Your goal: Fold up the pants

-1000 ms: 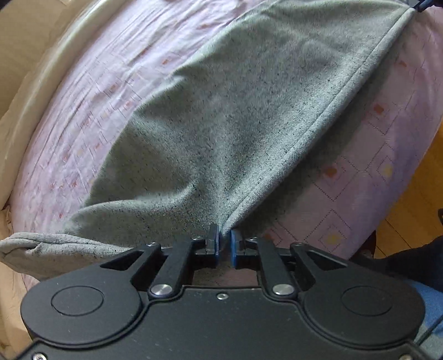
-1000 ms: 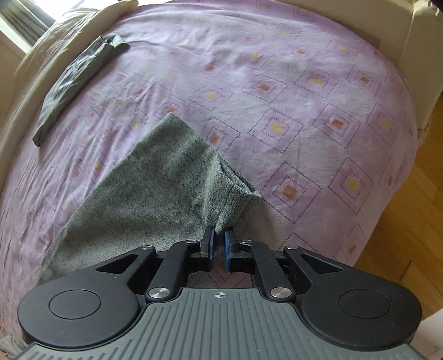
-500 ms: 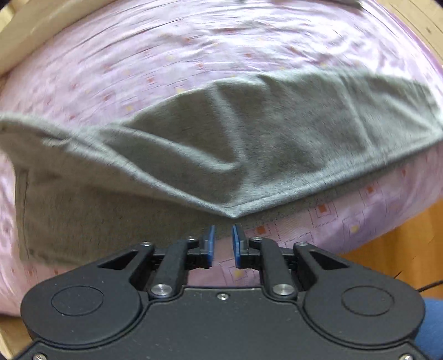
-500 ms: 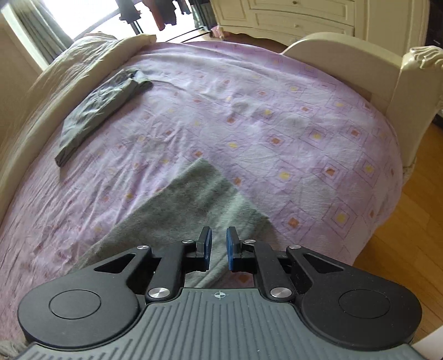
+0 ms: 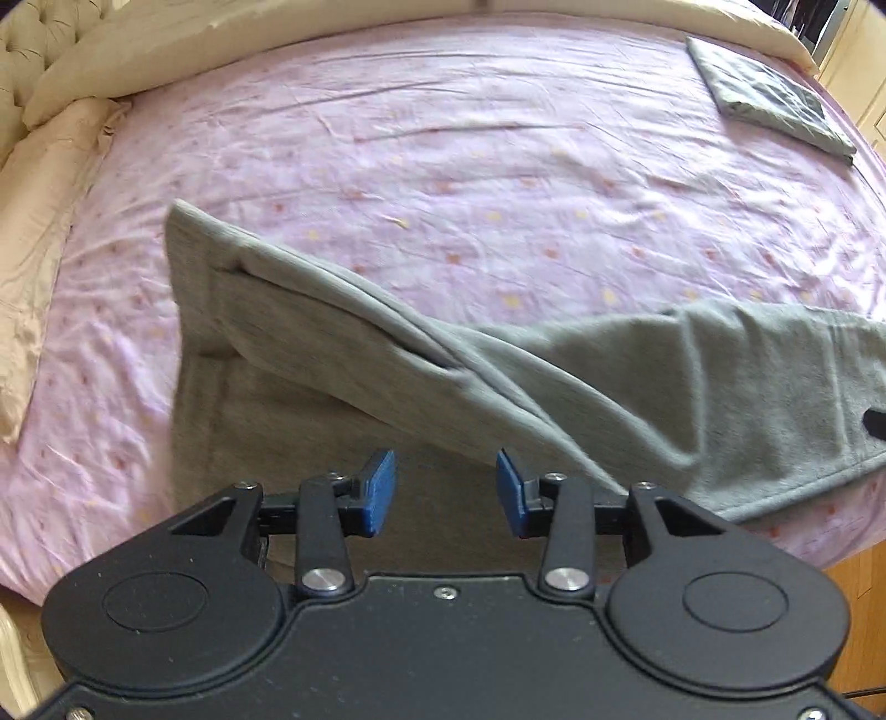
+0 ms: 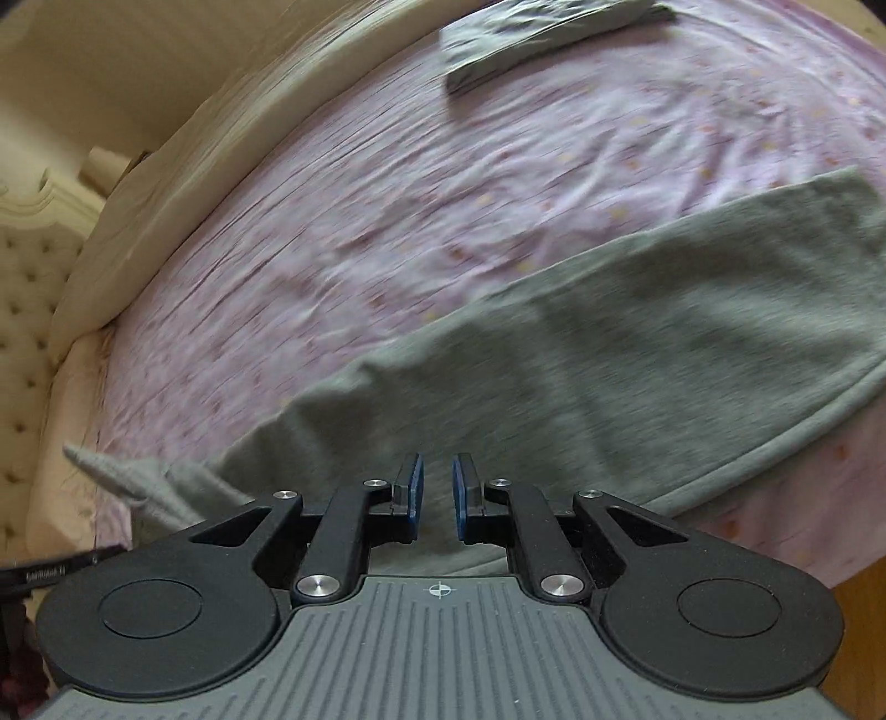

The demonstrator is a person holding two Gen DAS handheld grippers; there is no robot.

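Observation:
Grey pants (image 5: 554, 376) lie on a purple patterned bedsheet (image 5: 443, 166), with one layer folded over another near the front edge of the bed. My left gripper (image 5: 446, 487) is open and empty, just above the lower grey layer. In the right wrist view the pants (image 6: 609, 354) stretch across the bed in front of my right gripper (image 6: 437, 490). Its blue pads (image 6: 412, 487) stand slightly apart with no cloth between them. The right wrist view is blurred by motion.
A folded dark grey garment (image 5: 769, 105) lies at the far right of the bed; it also shows in the right wrist view (image 6: 531, 39). Cream pillows (image 5: 50, 221) and a tufted headboard (image 6: 27, 288) border the bed. Wooden floor (image 5: 864, 609) lies below the bed's front edge.
Both grippers were shut on the pants' edge one second ago, then let go. The left jaws have opened wider. Both cameras have swung to new views; the pants have dropped onto the bed.

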